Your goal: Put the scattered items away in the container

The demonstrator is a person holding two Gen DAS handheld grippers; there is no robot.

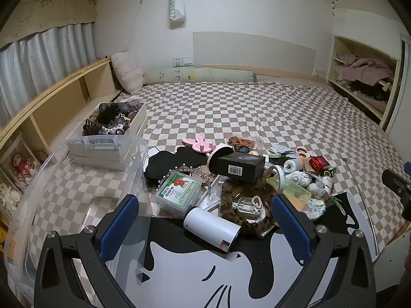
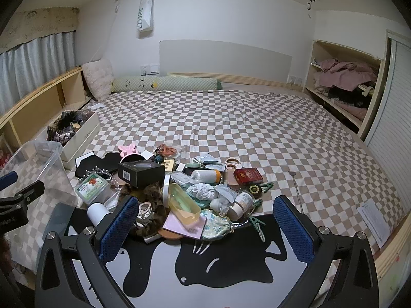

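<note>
Left gripper (image 1: pixel 205 228): jaws are standing wide apart and gripping nothing; the white cylinder (image 1: pixel 213 227) is lying on its side between the blue pads, touching neither.
Right gripper (image 2: pixel 205 227): jaws are likewise spread wide and empty, hanging over the near edge of the pile (image 2: pixel 179 192).
Readable writing: a white bag (image 1: pixel 176 6) hanging on the far wall, well beyond the jaws, is showing "SWEET7". The black box (image 1: pixel 240 165) is showing a white barcode label; its print is too small to read. The green-labelled clear case (image 1: pixel 179 191) and the red packet (image 2: pixel 248 175) are carrying print I cannot make out.
Container: the clear plastic bin (image 1: pixel 84 184) is sitting just left of the left jaws, its near wall overlapping the left pad in the left wrist view; it is looking empty.
Scattered items: they are lying heaped ahead of both pairs of jaws on the checked bedsheet (image 2: pixel 257 128), partly on a black-and-white mat (image 2: pixel 205 269) under the jaws.
In the way: a brown furry piece (image 1: pixel 246 205) and a yellow-green clear box (image 1: pixel 292 188) are crowding just ahead of the left gripper's right pad.
Other things: a white box of hair accessories (image 1: pixel 115 120) is sitting beyond the bin, far left of the jaws; a pink bunny-ear piece (image 1: pixel 197 143) is lying at the pile's far side.
</note>
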